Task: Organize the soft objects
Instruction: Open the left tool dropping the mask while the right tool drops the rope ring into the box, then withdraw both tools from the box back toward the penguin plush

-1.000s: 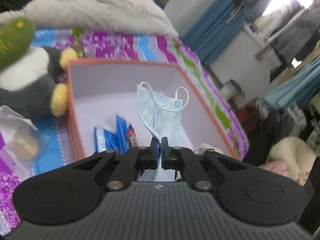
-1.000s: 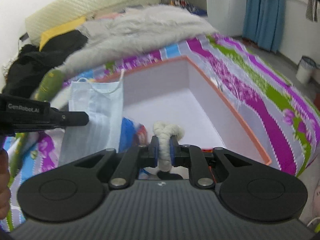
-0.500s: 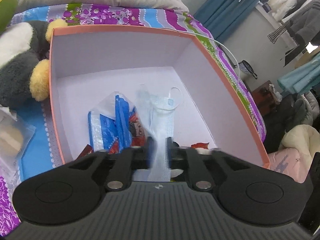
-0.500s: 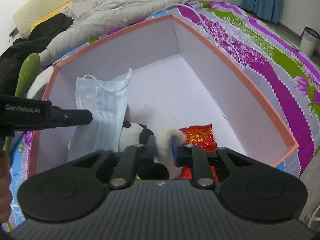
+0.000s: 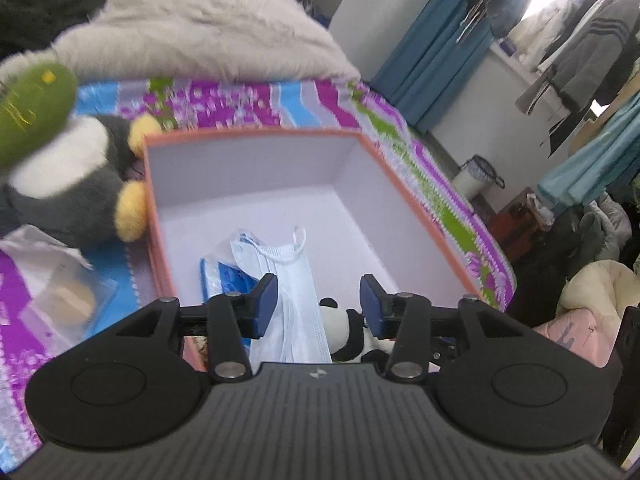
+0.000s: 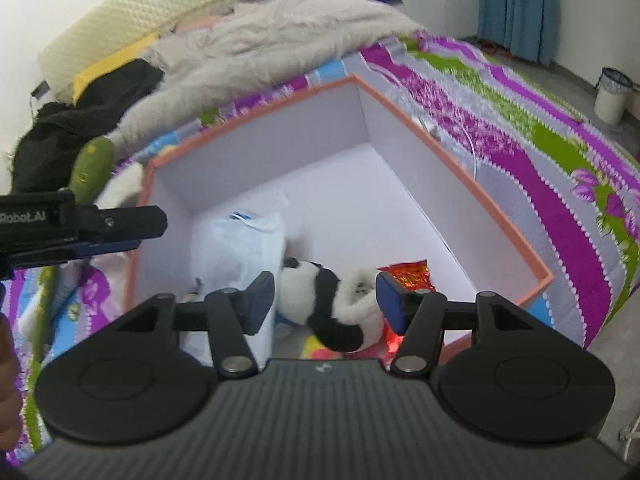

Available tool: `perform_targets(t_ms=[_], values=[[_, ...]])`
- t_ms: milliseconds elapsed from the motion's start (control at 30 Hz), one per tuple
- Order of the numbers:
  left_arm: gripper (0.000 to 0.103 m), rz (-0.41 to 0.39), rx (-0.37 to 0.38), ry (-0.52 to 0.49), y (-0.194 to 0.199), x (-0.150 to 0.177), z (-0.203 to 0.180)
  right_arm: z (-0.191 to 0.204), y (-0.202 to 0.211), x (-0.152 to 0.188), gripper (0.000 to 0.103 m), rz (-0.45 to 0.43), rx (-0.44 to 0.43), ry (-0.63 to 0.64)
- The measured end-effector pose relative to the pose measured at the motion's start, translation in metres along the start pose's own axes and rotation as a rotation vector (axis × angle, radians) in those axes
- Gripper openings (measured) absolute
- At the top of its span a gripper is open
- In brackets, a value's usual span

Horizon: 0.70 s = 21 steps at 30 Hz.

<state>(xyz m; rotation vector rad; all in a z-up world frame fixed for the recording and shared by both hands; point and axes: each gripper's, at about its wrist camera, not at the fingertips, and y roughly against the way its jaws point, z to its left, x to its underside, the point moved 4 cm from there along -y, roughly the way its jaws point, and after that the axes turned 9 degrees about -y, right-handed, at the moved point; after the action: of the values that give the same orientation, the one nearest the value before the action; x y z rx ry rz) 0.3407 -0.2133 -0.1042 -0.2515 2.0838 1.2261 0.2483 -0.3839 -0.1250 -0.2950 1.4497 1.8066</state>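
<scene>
Snag risk: both claws, left [image 5: 318, 300] and right [image 6: 325, 298], have just been opening over the box [image 5: 404, 184], gripping nothing; mask [image 5: 296, 280] and panda [image 6: 324, 300] could catch on retreat.

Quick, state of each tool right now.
Left tool: open, just been opening; face mask lies loose in the box.
Right tool: open, just been opening; panda plush released between the fingers.

The left gripper [image 5: 318, 300], jaws just opening, hangs over a face mask [image 5: 296, 280] lying in the box [image 5: 412, 208].
</scene>
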Motion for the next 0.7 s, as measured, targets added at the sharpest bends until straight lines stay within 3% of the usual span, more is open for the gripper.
perform_targets(t_ms=[333,700], values=[[0.051,-0.146,-0.033,-0.009,0.115,0.021,-0.001,0.040,0.072,0.014,0.059,-0.113,-0.073,0.038],[0.051,-0.242,-0.111,0.037,0.215,0.083,0.024,0.085,0.127,0.055,0.059,-0.163,-0.157,0.131]])
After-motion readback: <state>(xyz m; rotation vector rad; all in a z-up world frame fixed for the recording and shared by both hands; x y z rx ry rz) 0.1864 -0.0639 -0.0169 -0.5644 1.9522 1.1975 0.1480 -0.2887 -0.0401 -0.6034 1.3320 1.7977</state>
